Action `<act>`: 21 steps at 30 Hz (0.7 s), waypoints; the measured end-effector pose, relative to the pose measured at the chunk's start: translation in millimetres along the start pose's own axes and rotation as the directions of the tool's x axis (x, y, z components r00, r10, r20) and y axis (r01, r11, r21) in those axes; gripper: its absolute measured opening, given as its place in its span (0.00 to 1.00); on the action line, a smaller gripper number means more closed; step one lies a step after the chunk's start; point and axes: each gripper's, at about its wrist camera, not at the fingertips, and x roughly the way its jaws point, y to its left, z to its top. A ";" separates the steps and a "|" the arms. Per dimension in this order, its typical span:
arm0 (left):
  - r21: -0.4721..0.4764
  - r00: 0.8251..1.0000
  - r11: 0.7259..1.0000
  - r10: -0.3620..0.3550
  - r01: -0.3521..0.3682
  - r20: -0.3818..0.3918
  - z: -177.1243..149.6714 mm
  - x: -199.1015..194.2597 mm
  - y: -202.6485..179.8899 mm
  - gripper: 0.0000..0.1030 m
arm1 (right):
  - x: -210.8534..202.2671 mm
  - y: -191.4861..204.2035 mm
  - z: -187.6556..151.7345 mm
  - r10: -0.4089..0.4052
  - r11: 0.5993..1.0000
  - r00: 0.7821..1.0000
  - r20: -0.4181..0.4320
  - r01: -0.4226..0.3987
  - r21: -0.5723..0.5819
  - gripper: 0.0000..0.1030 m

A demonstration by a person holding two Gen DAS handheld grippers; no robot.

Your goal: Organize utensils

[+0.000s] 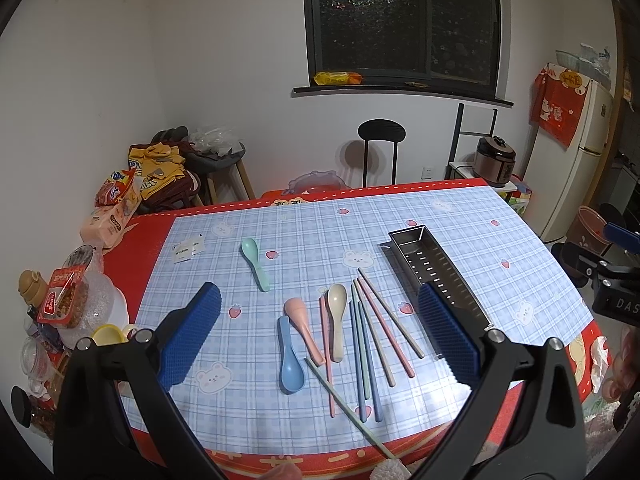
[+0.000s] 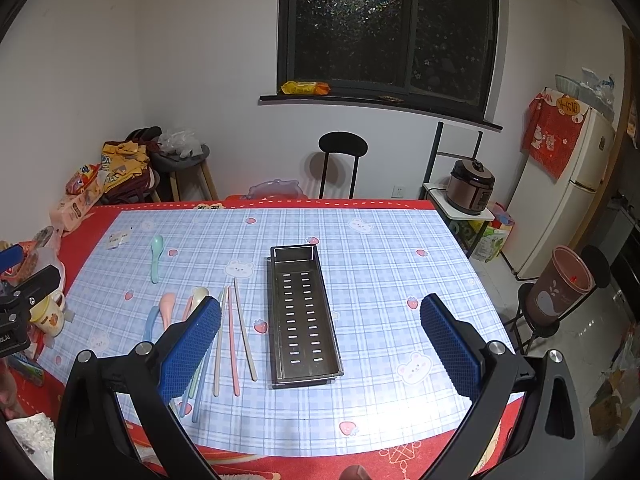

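Note:
A perforated steel tray (image 1: pixel 436 270) (image 2: pixel 302 312) lies empty on the plaid table mat. Left of it lie several pastel chopsticks (image 1: pixel 376 332) (image 2: pixel 232 340), a beige spoon (image 1: pixel 337 320), a pink spoon (image 1: pixel 305 326), a blue spoon (image 1: pixel 289 360), and farther back a green spoon (image 1: pixel 255 262) (image 2: pixel 156 256). My left gripper (image 1: pixel 320 336) is open and empty above the spoons and chopsticks. My right gripper (image 2: pixel 320 344) is open and empty above the tray's near end.
Snack packets, jars and a cup (image 1: pixel 68 300) crowd the table's left edge. Small paper packets (image 1: pixel 188 248) lie at the mat's far left. A black chair (image 2: pixel 342 160) stands behind the table; a rice cooker (image 2: pixel 472 188) and fridge (image 2: pixel 560 192) stand at right.

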 end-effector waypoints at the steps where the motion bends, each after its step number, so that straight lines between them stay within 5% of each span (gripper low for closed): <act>1: 0.000 1.000 1.000 0.000 0.000 0.000 -0.1 -0.1 -0.6 0.95 | 0.0 -1.1 0.8 0.000 1.000 1.000 -0.001 0.000 0.002 0.95; 21: -0.001 1.000 1.000 0.000 0.000 -0.002 0.7 0.0 -1.0 0.95 | 1.9 -1.0 0.0 0.007 1.000 1.000 -0.005 -0.007 0.007 0.95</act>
